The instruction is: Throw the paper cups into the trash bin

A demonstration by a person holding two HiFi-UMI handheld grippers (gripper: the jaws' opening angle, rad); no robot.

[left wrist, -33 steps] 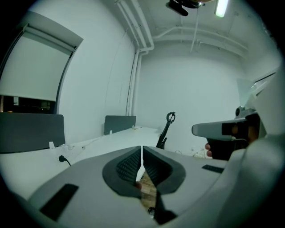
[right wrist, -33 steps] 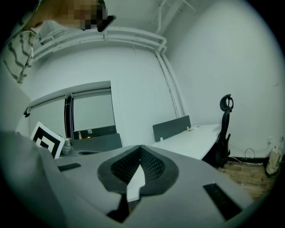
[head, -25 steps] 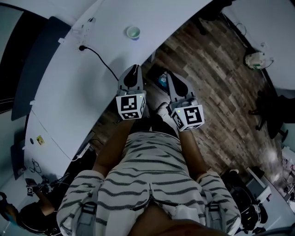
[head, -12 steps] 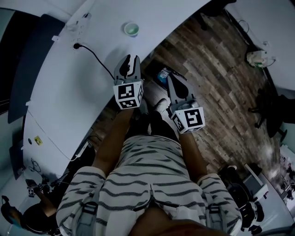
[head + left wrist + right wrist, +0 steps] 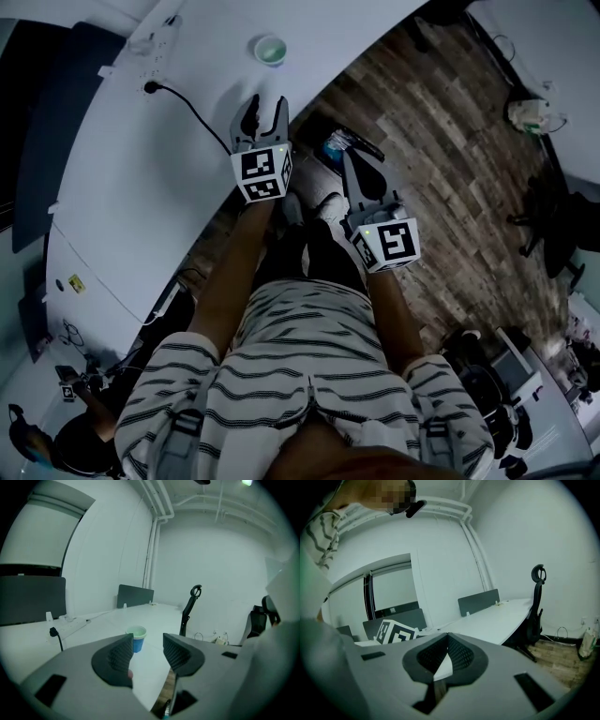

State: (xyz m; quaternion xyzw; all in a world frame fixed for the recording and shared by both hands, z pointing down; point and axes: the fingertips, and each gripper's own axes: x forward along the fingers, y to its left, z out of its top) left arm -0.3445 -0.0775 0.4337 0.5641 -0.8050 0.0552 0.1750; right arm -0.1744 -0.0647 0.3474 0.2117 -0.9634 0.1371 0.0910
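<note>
while the left gripper (image 5: 262,105) hangs over the curved white table (image 5: 131,197) with its jaws opening, about half apart and nothing between them, the step in hand looks like the reach for the small blue paper cup (image 5: 270,49) with a pale green inside. the cup stands upright on the table ahead of the jaws, apart from them and untouched. in the left gripper view the cup (image 5: 136,638) shows just left of the gap between the pads.

to do it well: get the jaws wider than the rim before arriving, shift a bit left to centre the cup, come in at mid wall and close gently, since thin paper likely crushes. keep it upright, as i can't tell if anything is inside. stay clear of the black cable (image 5: 192,112) off to the left.

right gripper (image 5: 349,159) has its jaws together on nothing, held over the wood plank floor (image 5: 450,141). trash bin not clearly made out in any view.

writing: only black and white square markers on the gripper cubes, no letters. small yellow sticker (image 5: 75,281) on the table is too small to read. no print readable on the cup.
</note>
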